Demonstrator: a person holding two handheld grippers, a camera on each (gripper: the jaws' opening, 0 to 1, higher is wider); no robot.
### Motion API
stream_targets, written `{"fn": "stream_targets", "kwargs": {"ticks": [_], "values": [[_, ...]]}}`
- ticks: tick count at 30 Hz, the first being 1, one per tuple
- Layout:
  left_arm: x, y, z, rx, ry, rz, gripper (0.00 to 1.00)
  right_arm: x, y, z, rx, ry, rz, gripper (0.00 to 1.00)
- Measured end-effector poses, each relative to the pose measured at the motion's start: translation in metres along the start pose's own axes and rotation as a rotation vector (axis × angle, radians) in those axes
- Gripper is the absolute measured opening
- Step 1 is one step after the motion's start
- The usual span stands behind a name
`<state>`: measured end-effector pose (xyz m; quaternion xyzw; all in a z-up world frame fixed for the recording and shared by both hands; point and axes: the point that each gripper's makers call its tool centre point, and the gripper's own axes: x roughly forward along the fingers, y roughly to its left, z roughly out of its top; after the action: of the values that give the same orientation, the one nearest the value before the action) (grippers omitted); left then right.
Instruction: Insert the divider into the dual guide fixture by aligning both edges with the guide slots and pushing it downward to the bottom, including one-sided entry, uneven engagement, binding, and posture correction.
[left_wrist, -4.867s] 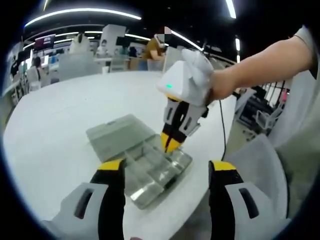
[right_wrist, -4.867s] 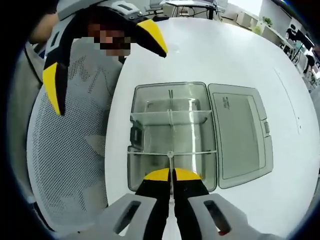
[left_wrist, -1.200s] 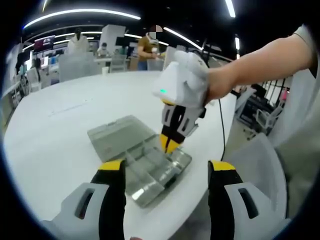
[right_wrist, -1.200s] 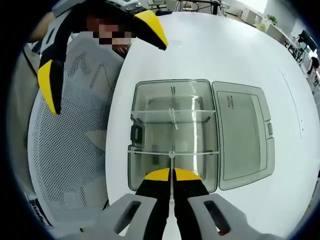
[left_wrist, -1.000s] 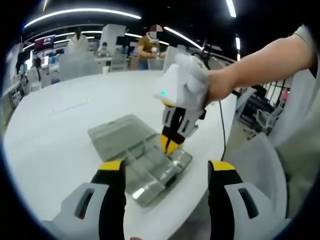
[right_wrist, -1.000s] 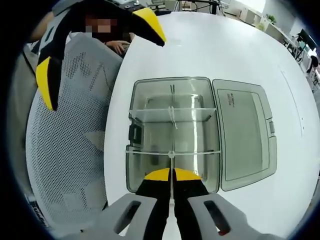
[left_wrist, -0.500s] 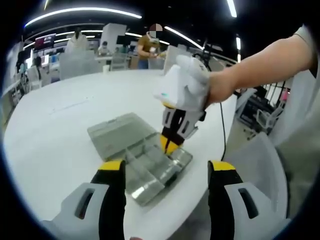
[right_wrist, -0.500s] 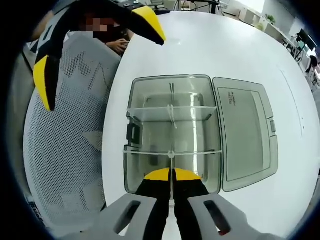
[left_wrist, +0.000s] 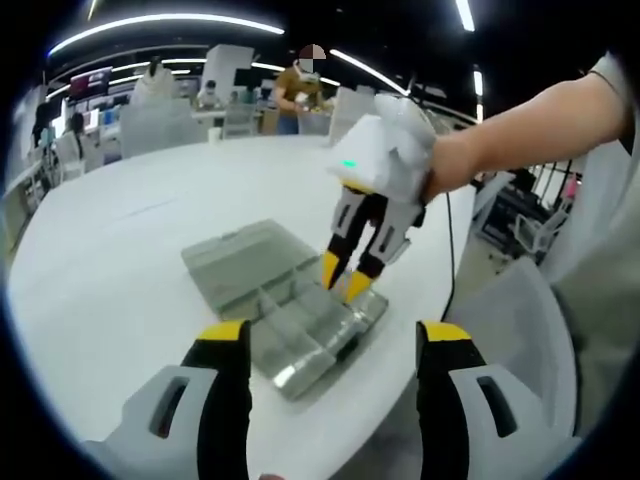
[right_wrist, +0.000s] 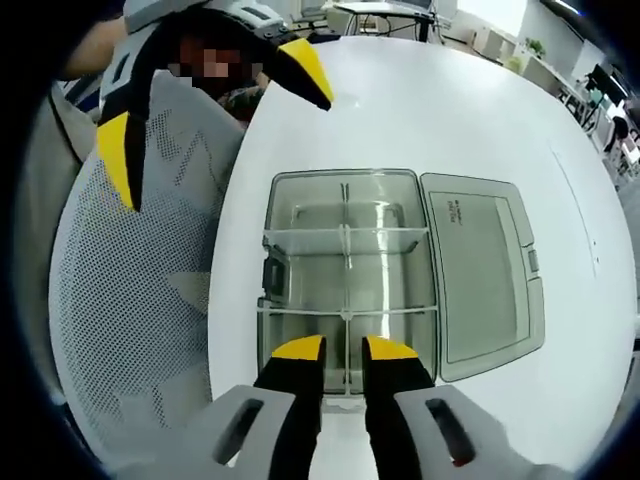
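Observation:
A clear plastic box (right_wrist: 300, 270) lies on the white table (right_wrist: 420, 110) with its lid (right_wrist: 480, 275) folded open to the right. Thin clear dividers stand inside it. One divider (right_wrist: 344, 328) runs along the midline of the near compartment, upright in its slots. My right gripper (right_wrist: 344, 350) is open just above that divider, with one yellow tip on each side and nothing held. In the left gripper view the right gripper (left_wrist: 345, 275) hovers over the box (left_wrist: 290, 320), held by a hand. My left gripper (left_wrist: 333, 335) is open and empty, short of the box.
A grey mesh chair back (right_wrist: 140, 300) stands at the table's edge, left of the box; the same chair (left_wrist: 510, 330) appears on the right in the left gripper view. The left gripper (right_wrist: 215, 110) hangs over the chair. Desks and people stand far behind the table.
My right gripper was shut on the divider's top edge; it has opened, let go and lifted slightly. The divider stays standing in the box. The left gripper has kept still.

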<state>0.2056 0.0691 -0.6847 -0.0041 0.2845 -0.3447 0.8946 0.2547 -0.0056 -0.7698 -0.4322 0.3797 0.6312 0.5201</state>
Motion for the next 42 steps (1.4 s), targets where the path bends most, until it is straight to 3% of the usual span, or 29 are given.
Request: {"fn": "stream_targets", "kwargs": {"ticks": [8, 13, 18, 21, 36, 42], "values": [[-0.016, 0.016, -0.006, 0.021, 0.02, 0.022, 0.66, -0.011, 0.003, -0.006, 0.034, -0.077, -0.051, 0.13], [-0.024, 0.023, -0.012, 0.044, 0.039, 0.024, 0.66, -0.019, 0.008, -0.004, 0.111, -0.166, -0.067, 0.18], [-0.034, 0.028, -0.018, 0.065, 0.059, 0.025, 0.65, -0.026, 0.015, -0.007, 0.14, -0.2, -0.087, 0.2], [-0.039, 0.032, -0.021, 0.07, 0.069, 0.029, 0.65, -0.029, 0.018, -0.005, 0.188, -0.254, -0.099, 0.24], [-0.055, 0.047, -0.036, 0.138, 0.133, 0.019, 0.65, -0.039, 0.037, -0.006, 0.279, -0.362, -0.163, 0.38], [-0.06, 0.06, -0.043, 0.157, 0.155, 0.025, 0.64, -0.043, 0.04, -0.002, 0.273, -0.385, -0.202, 0.4]]}}
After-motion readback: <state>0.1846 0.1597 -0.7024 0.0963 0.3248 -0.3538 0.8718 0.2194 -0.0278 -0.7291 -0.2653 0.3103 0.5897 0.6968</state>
